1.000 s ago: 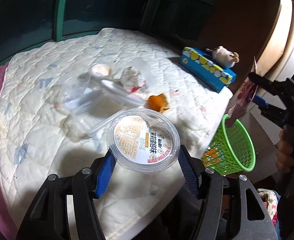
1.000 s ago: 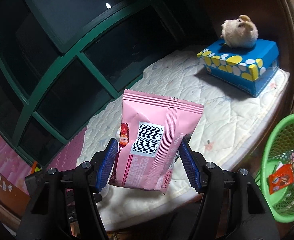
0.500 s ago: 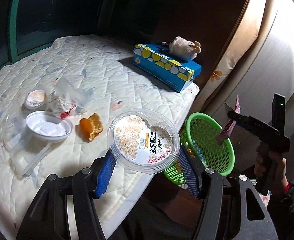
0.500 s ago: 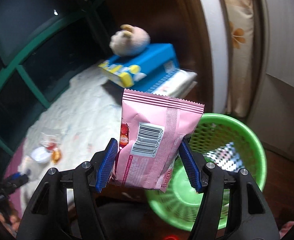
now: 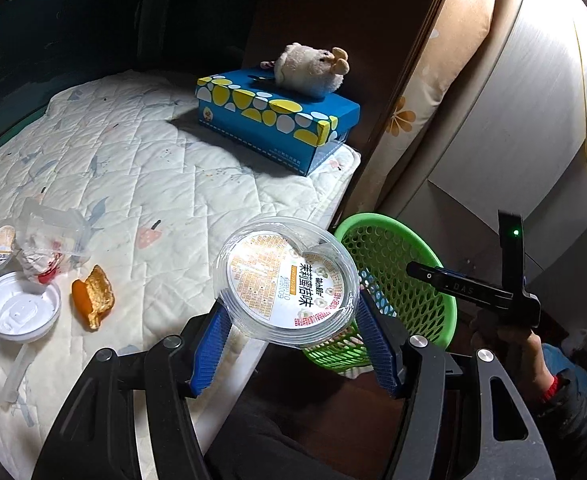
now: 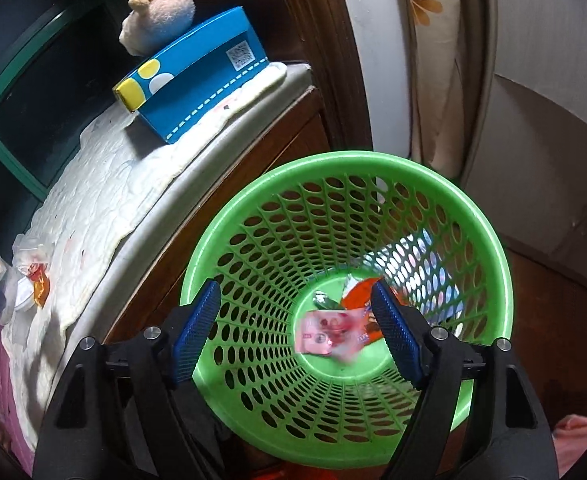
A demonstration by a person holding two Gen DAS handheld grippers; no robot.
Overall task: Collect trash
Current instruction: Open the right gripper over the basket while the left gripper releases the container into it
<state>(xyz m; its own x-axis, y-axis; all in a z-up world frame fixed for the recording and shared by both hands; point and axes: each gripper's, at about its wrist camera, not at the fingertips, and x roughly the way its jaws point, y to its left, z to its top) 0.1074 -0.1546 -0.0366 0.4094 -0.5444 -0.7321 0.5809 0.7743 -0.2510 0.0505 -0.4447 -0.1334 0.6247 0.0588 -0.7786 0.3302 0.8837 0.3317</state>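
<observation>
The quilted mattress [image 5: 141, 168] takes up most of the left wrist view, with a blue tissue box [image 5: 277, 120] and a small plush toy [image 5: 313, 66] on top of it at the far corner. Just beside the mattress edge, on the floor, stands the green basket [image 6: 489, 248], its mouth wide open to the right wrist view. The right tongs [image 6: 295, 330] hang directly over that mouth with the jaws spread and nothing between them; a pink snack wrapper [image 6: 329, 336] lies in the bottom of the basket among a few other scraps. The left tongs [image 5: 289, 328] are clenched on a clear plastic lid [image 5: 287, 280] with a printed label, gripped at its opposite rims and held in the air over the mattress edge, near the basket but not yet above it. To do this step well, I judge the lid should be carried fully over the middle of the basket before the jaws let go, since it is wide and light and could catch on the rim or glide off to the floor; the right tongs should clear out of the way first. More trash waits on the mattress: a white cup lid [image 5: 19, 308], a crumpled clear container [image 5: 51, 236] and an orange peel [image 5: 93, 296].
</observation>
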